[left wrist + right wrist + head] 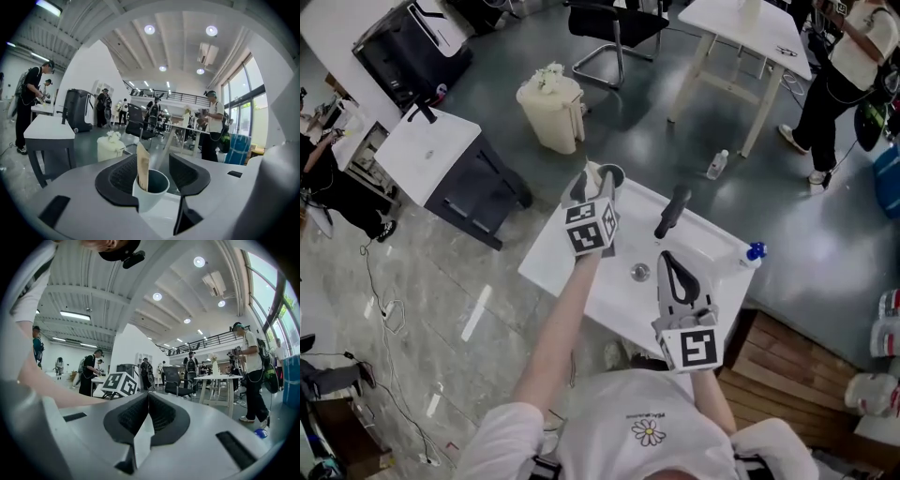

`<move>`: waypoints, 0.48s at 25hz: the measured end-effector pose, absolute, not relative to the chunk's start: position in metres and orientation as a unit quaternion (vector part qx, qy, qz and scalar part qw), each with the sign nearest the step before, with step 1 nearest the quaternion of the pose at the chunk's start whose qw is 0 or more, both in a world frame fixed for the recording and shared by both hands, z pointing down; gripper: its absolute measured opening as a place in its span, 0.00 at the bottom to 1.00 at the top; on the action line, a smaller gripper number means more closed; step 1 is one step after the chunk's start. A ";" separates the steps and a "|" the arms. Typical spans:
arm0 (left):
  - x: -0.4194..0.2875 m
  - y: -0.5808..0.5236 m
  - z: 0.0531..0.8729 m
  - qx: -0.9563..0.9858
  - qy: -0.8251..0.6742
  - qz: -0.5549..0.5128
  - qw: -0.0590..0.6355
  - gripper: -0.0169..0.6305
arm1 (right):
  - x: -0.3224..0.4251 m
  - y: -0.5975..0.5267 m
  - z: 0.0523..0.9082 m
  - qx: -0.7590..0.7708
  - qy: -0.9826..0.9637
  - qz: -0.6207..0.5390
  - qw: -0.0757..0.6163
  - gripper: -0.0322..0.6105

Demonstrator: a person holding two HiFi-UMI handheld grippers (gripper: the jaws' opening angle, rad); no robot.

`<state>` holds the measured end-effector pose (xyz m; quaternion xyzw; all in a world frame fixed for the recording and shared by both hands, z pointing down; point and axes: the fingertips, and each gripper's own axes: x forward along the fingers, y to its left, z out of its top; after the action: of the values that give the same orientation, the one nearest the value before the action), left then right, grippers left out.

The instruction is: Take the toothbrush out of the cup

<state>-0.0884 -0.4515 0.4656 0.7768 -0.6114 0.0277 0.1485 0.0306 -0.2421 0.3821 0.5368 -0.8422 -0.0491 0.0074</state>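
Observation:
A white cup [149, 191] with a dark inside stands on the far corner of the white basin top [558, 258]. In the head view the cup [613, 174] shows just past the left gripper's marker cube. A tan toothbrush handle [142, 165] stands upright in it, leaning on the left rim. My left gripper [152, 158] is open, one jaw on each side of the cup, and the pads do not touch it. My right gripper [147, 397] is shut and empty, hanging level over the basin's near side [668, 259].
A black faucet [672, 210] rises between the two grippers, with the drain [639, 272] below it. A blue-capped bottle [754, 251] lies at the basin's right corner. A cream bin [551, 112], a small side table [429, 152] and a wooden crate [787, 361] stand around the basin.

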 end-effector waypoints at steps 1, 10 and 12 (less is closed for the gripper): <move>-0.087 -0.455 0.469 0.775 -0.612 0.031 0.152 0.36 | 0.033 -0.244 0.383 0.538 -0.841 -0.048 0.009 0.07; -0.089 -0.472 0.494 0.754 -0.633 0.049 0.170 0.21 | 0.043 -0.255 0.391 0.546 -0.837 -0.038 0.017 0.07; -0.090 -0.473 0.500 0.750 -0.635 0.054 0.175 0.19 | 0.044 -0.256 0.392 0.546 -0.836 -0.037 0.018 0.07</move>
<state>-0.0903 -0.4733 0.4999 0.7503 -0.6353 0.0535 0.1752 0.0438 -0.2564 0.3922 0.5464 -0.8365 -0.0373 0.0176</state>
